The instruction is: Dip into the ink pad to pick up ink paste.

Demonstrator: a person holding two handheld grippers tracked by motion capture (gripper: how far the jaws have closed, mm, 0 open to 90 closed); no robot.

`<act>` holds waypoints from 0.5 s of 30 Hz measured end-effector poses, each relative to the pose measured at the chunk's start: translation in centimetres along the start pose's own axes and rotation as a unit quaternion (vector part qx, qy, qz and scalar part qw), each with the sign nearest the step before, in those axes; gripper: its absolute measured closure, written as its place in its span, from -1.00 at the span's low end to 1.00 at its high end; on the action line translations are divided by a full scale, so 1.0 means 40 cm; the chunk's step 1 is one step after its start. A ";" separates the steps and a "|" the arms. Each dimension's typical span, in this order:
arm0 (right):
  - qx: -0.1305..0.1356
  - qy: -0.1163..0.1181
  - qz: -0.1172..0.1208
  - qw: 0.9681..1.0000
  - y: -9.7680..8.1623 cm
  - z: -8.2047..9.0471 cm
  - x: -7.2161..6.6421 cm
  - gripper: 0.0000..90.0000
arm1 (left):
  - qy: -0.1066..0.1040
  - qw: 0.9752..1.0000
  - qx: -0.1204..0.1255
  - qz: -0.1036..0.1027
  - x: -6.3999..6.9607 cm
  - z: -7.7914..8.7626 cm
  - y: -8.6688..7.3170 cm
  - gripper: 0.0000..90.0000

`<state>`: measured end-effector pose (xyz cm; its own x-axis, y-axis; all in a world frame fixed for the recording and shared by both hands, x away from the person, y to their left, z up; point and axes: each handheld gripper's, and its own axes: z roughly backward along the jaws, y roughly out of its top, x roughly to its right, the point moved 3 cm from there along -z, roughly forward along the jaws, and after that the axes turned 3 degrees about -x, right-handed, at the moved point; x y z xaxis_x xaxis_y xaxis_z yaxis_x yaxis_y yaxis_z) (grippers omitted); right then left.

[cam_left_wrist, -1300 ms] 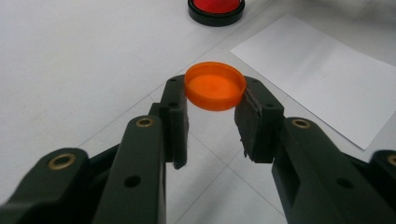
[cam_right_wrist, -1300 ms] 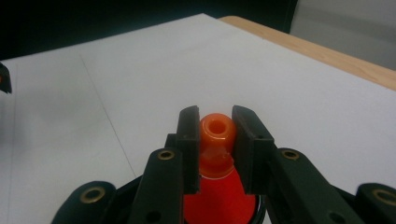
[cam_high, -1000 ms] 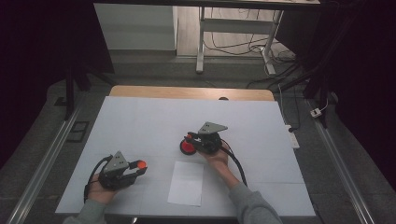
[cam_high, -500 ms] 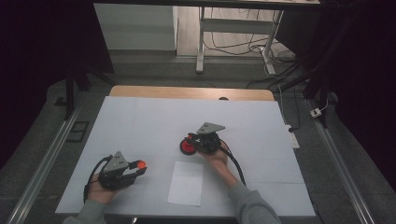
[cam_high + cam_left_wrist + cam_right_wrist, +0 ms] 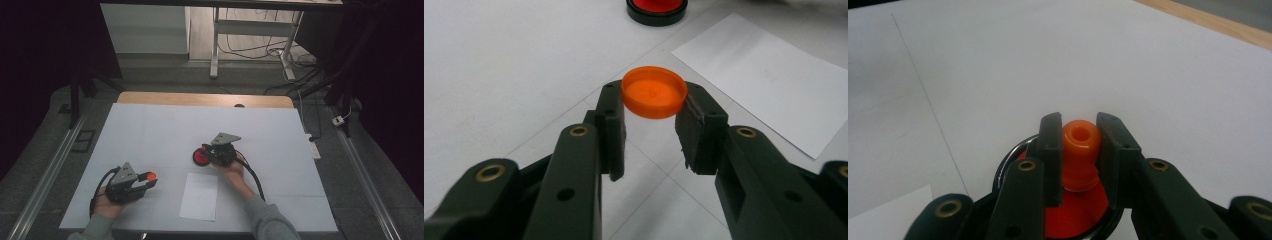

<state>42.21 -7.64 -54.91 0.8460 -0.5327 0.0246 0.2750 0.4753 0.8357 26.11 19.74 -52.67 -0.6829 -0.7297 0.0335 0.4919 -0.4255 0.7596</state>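
Orange plastic disc-shaped lid (image 5: 654, 91) sits pinched between matte black left tongs (image 5: 651, 127).

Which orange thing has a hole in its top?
The orange knob pinched in the right claw, standing over the red ink pad. The orange lid in the left claw is flat, with no hole.

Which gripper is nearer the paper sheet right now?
Right. The right gripper, shut on the stamp, sits just above the sheet; the left gripper, holding the orange cap, is farther off to its left.
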 end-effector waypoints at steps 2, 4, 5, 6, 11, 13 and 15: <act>0.001 0.001 -0.001 1.000 0.000 0.000 0.000 0.62 | 0.000 1.000 0.000 -0.001 0.000 0.000 -0.001 0.44; 0.000 0.001 -0.002 1.000 0.000 0.000 0.001 0.62 | 0.000 1.000 0.000 -0.001 -0.001 0.001 -0.001 0.44; 0.000 0.001 -0.002 1.000 -0.001 0.000 0.001 0.62 | 0.000 1.000 0.000 0.000 -0.001 0.001 -0.001 0.44; 0.002 0.001 -0.002 1.000 -0.001 0.000 0.001 0.62 | 0.000 1.000 0.000 0.000 -0.001 0.001 -0.001 0.44; 0.003 0.001 -0.001 1.000 -0.002 0.000 0.001 0.62 | 0.001 1.000 -0.001 -0.001 0.000 0.001 0.000 0.44; 0.002 0.001 -0.002 1.000 -0.002 0.000 0.001 0.62 | 0.002 1.000 -0.001 -0.001 0.001 0.001 0.001 0.44; 0.002 0.002 -0.004 1.000 -0.002 0.000 0.002 0.62 | 0.002 1.000 -0.001 0.000 0.000 0.001 0.000 0.44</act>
<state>42.25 -7.71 -54.96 0.8451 -0.5344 0.0155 0.2806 0.4680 0.8380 26.09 19.74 -52.64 -0.6815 -0.7311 0.0308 0.4922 -0.4268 0.7587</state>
